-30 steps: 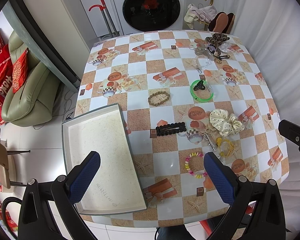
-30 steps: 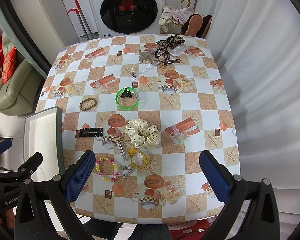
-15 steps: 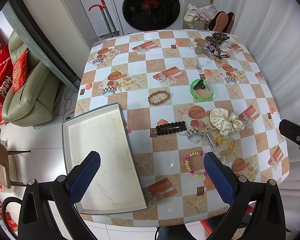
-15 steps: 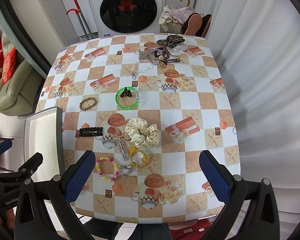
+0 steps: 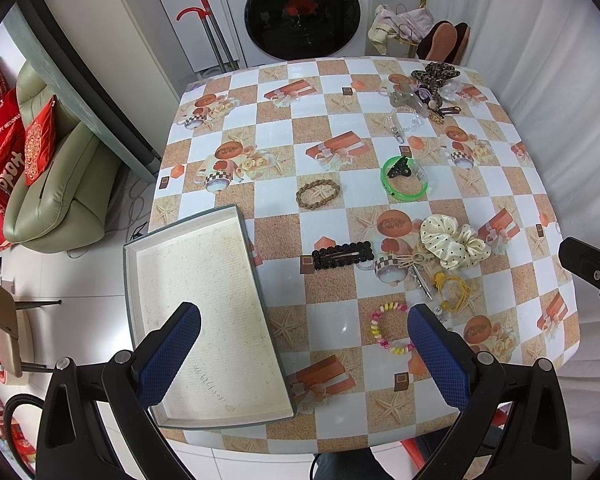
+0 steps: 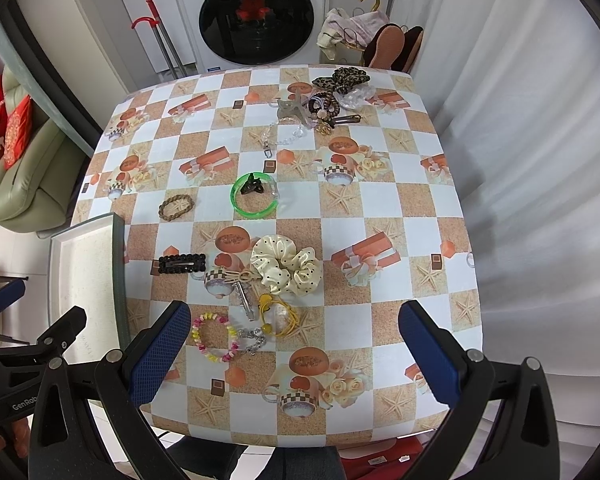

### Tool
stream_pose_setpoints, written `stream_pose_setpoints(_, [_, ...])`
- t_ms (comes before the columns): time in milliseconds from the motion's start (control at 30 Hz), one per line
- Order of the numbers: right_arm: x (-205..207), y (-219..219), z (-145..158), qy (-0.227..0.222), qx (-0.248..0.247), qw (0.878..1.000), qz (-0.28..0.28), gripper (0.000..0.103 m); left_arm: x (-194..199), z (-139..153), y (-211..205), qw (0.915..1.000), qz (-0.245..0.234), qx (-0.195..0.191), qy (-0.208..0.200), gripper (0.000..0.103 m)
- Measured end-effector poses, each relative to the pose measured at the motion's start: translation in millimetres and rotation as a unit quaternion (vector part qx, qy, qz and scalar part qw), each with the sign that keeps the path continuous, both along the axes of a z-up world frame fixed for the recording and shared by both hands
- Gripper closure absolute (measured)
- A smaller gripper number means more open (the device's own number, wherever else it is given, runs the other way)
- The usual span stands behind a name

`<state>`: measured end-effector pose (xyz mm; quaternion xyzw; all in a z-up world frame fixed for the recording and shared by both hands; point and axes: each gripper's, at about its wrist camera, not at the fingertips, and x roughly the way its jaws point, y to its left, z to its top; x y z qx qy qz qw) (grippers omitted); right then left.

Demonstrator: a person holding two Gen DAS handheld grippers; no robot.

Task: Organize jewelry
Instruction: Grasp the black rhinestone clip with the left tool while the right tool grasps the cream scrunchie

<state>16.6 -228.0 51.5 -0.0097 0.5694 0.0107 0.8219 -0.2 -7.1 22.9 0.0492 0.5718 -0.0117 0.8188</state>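
Both claws hover wide and empty above the table's near edge. The beaded bracelet (image 6: pixel 215 337) lies just beside the right gripper (image 6: pixel 294 344), toward nine o'clock, nearer it than the left gripper (image 5: pixel 304 346). The empty tray (image 5: pixel 204 280) waits under the left.

Brightness: both views evenly and brightly lit; colours clear
Source: diffuse light through the white curtain (image 6: pixel 540 168); no lamp in view
Shadows: soft and faint under the scrunchie (image 6: pixel 286 266); grey folds shaded on the curtain
Glare: small sheen on the tablecloth (image 5: pixel 342 326); dark reflections in the washer door (image 5: pixel 302 14)
Distortion: strong fisheye bend; table edges bowed; black vignette at the corners
Focus: sharp at centre; slightly soft toward the rim
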Motion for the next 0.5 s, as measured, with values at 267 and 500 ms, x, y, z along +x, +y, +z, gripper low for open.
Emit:
stream_pose_setpoints(267, [2, -3, -6, 0.007, 0.007, 1.000, -0.006, 0.000, -1, -7, 7, 1.0000, -0.001, 0.001, 0.009, 0.000])
stream_pose_setpoints(500, [-4, -5, -18, 0.034, 0.025, 0.999, -0.024, 0.000, 8, -31, 8, 0.9996, -0.007, 0.003, 0.029, 0.000])
